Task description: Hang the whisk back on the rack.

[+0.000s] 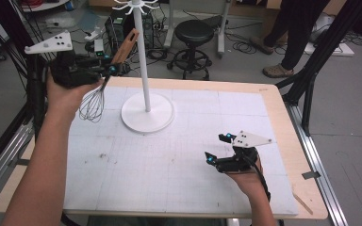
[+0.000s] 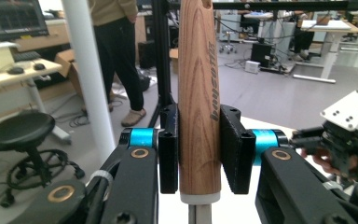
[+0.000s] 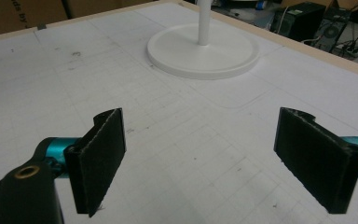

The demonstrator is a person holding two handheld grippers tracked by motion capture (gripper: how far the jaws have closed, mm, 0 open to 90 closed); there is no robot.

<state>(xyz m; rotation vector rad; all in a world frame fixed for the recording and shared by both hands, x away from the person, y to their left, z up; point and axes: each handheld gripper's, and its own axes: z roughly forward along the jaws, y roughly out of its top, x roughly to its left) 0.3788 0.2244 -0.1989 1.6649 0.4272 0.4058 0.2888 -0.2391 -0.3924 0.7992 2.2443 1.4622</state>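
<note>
White gridded worktop [image 1: 179, 160], scuffed, wood-edged — black stool [image 1: 194, 33], cables beyond. Left hand-held gripper [image 2: 199, 149] clamped on whisk [image 1: 104, 89] handle, raised beside white stand [image 1: 147, 110]; handle lettering unreadable. Right hand-held gripper [image 3: 214, 154] spread wide, holding nothing.

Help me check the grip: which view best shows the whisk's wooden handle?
The left gripper view: the wooden handle stands upright, pressed between the left gripper's pads. The high view shows it small and tilted beside the white stand.

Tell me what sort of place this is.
Probably a robotics lab or workshop: a gridded work table among black frame struts, a rolling stool and cables on the floor, desks with a monitor behind.
</note>
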